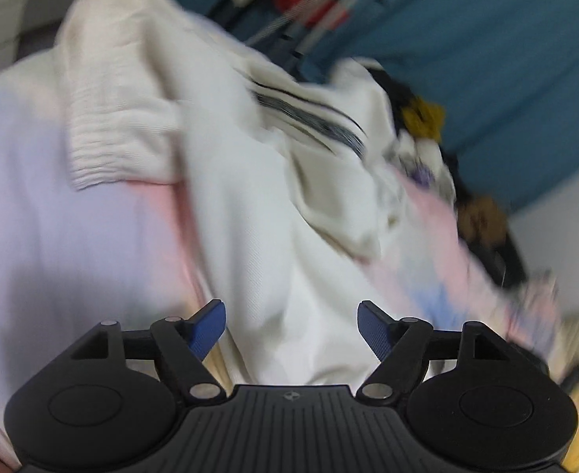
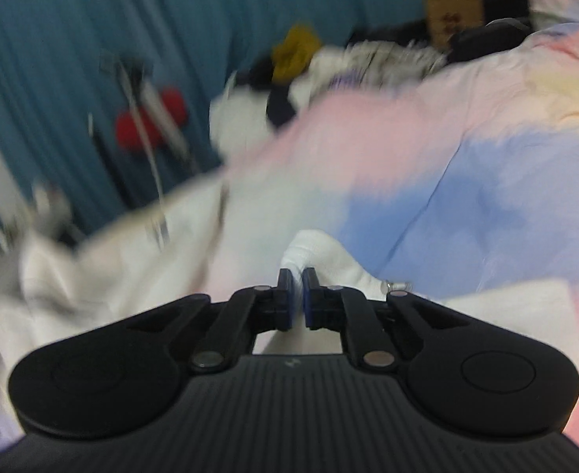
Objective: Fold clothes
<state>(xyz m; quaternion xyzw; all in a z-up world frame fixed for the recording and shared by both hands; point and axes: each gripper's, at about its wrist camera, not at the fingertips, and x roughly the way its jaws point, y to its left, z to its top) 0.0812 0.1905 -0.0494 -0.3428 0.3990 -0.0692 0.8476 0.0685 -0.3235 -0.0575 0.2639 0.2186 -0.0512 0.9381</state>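
Note:
A white garment (image 1: 250, 216) lies rumpled across a pastel bedspread (image 1: 53, 216) in the blurred left wrist view, with a cream ribbed knit cuff (image 1: 120, 126) and a dark-striped piece (image 1: 309, 118) on top. My left gripper (image 1: 291, 327) hovers over the white cloth, its blue pads (image 1: 208, 329) wide apart and nothing pinched. In the right wrist view my right gripper (image 2: 297, 295) is shut on a bunched fold of white garment (image 2: 309, 248), which rises between its blue pads (image 2: 285, 299) above the pink and blue bedspread (image 2: 447, 165).
A heap of other clothes (image 2: 328, 67), white, black and mustard yellow, sits at the far side of the bed. Behind it hangs a teal curtain (image 2: 53, 39) with a red object (image 2: 151, 118) on a metal rack. A brown item (image 2: 453, 15) rests far right.

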